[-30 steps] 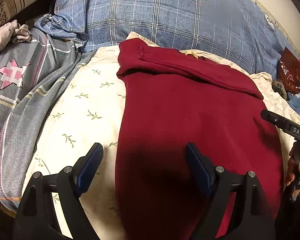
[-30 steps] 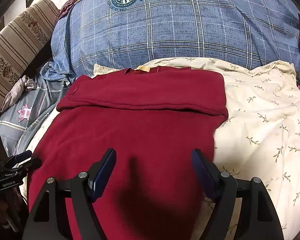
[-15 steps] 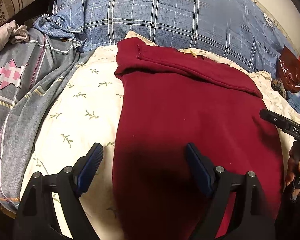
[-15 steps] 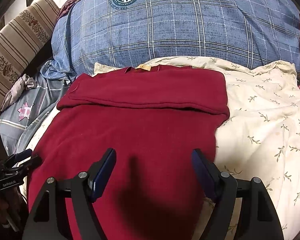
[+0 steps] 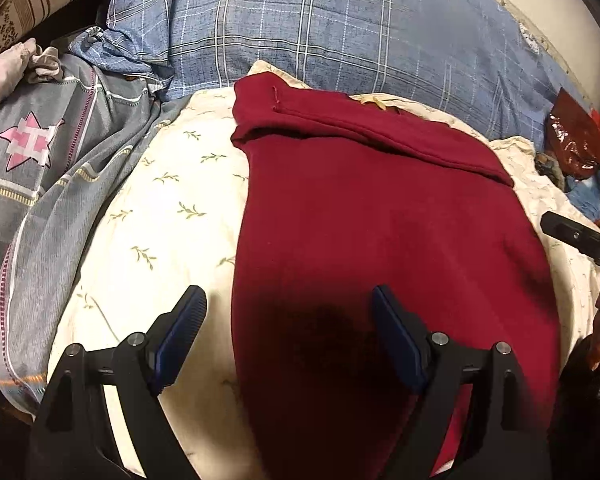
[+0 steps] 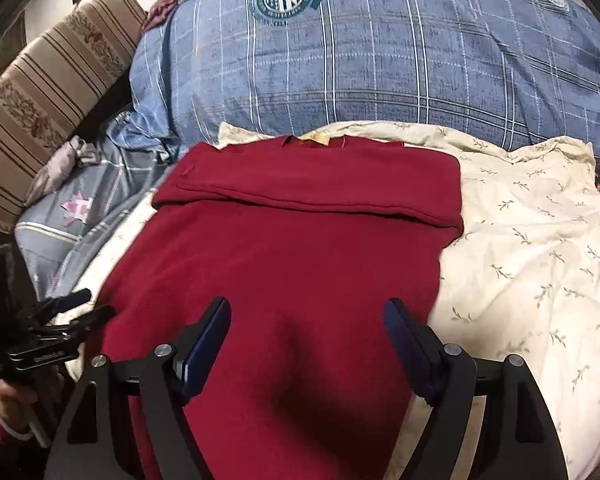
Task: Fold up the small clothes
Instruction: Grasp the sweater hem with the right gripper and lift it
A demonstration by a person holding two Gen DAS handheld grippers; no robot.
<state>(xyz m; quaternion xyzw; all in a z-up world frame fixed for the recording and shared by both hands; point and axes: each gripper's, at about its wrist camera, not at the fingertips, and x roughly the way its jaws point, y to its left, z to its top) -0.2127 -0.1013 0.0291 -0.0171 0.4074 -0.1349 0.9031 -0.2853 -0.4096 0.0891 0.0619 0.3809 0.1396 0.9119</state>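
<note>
A dark red garment (image 5: 380,240) lies flat on a cream leaf-print sheet (image 5: 172,208), its far end folded back into a band (image 5: 364,136). It also shows in the right wrist view (image 6: 292,264), with a yellow label (image 6: 316,138) at the far edge. My left gripper (image 5: 288,320) is open and empty, straddling the garment's near left edge. My right gripper (image 6: 306,328) is open and empty over the garment's near right part. Each gripper shows at the side of the other view: right (image 5: 580,240), left (image 6: 56,320).
A big blue plaid pillow (image 6: 380,60) lies just beyond the garment. A grey quilt with a pink star (image 5: 32,152) lies at the left, a striped cushion (image 6: 52,92) behind it. A red shiny bag (image 5: 576,144) and clutter sit at the far right.
Both grippers have drifted slightly; the garment sits a little lower and more central in the views. Both stay open and the garment has not moved.
</note>
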